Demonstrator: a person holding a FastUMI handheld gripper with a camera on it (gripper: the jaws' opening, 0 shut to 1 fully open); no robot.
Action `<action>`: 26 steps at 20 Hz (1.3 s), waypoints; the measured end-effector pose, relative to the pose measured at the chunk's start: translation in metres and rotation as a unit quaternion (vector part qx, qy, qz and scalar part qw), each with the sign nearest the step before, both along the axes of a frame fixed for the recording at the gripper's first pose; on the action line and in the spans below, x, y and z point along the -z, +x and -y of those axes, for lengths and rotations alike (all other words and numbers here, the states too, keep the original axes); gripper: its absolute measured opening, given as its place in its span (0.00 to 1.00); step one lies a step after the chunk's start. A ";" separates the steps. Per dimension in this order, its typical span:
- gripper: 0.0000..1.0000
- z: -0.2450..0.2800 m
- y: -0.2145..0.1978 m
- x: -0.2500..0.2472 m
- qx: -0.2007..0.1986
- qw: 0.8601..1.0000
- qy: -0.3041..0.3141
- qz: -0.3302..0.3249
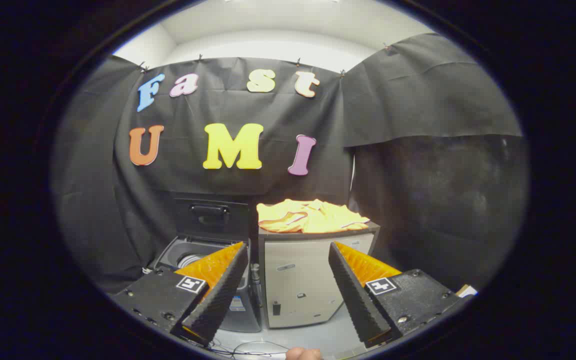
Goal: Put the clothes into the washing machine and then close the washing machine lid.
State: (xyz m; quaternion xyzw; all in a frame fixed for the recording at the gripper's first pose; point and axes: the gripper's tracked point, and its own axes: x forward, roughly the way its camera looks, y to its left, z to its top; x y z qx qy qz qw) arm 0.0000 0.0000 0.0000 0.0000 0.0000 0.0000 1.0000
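A heap of yellow clothes [310,216] lies on top of a pale cabinet [308,280], beyond and above my fingers. Left of the cabinet stands the washing machine [195,257] with its dark lid [211,217] raised upright against the wall; part of the drum opening shows behind my left finger. My gripper [288,260] is open and wide, holding nothing, well short of the clothes. The cabinet's front shows between the two fingers.
Black cloth walls close in the booth behind and on both sides. Thin cables [248,347] lie on the pale floor in front of the cabinet. A fingertip of a person [303,354] shows at the bottom, below the fingers.
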 end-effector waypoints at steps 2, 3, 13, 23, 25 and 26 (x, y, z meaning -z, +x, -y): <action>1.00 -0.001 0.002 -0.002 -0.001 1.000 -0.004 0.003; 1.00 -0.001 0.002 -0.003 -0.002 1.000 -0.005 0.005; 1.00 0.006 0.006 -0.001 0.001 1.000 0.013 0.000; 1.00 0.009 0.003 0.007 0.008 1.000 0.023 -0.011; 1.00 0.009 0.007 0.010 0.006 0.999 0.026 -0.021; 1.00 0.008 0.011 0.013 0.002 0.999 0.023 -0.029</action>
